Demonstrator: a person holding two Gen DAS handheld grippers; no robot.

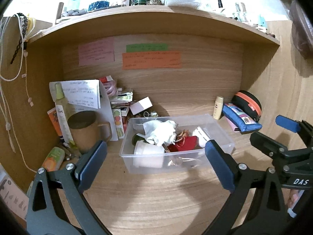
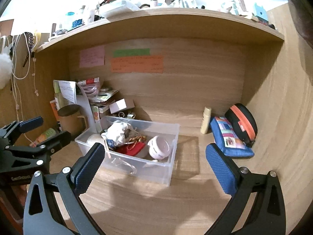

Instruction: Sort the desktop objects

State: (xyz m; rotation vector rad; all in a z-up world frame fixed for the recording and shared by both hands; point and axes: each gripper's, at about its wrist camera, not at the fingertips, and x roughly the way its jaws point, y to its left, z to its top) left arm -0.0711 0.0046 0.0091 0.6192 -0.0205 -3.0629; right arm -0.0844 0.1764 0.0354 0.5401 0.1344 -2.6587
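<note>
A clear plastic bin (image 1: pixel 177 150) sits mid-frame on a wooden desk (image 1: pixel 156 199), with both handheld grippers hanging above the bare boards in front of it; the left gripper (image 1: pixel 155 165) has its blue-padded fingers spread wide and empty, and the right gripper (image 2: pixel 155 168) is likewise spread and holds nothing. The left wrist view looks into the bin from the front, showing a white cloth (image 1: pixel 161 132), a red pouch (image 1: pixel 185 143) and a white roll (image 1: pixel 149 155) pressed against the near wall; the right wrist view sees the bin from its right end, and alone shows a pale pink round case (image 2: pixel 159 147) lying by that end wall. Each camera catches the other gripper at its frame edge: the right one at right centre of the left view, the left one at left centre of the right view. Open board lies along the lower half of both frames and between the bin and the right-hand cluster, where a cream bottle (image 2: pixel 206 120) stands upright just beside a blue pouch (image 2: pixel 229 140) that leans on a black case with an orange zip (image 2: pixel 242 124); at centre left a brown mug (image 1: pixel 88 131) stands before a heap of papers and packets (image 1: pixel 93 94). Coloured notes (image 1: pixel 150 59) are stuck to the back panel of the alcove; a crowded shelf (image 1: pixel 156 10) runs along the top.
</note>
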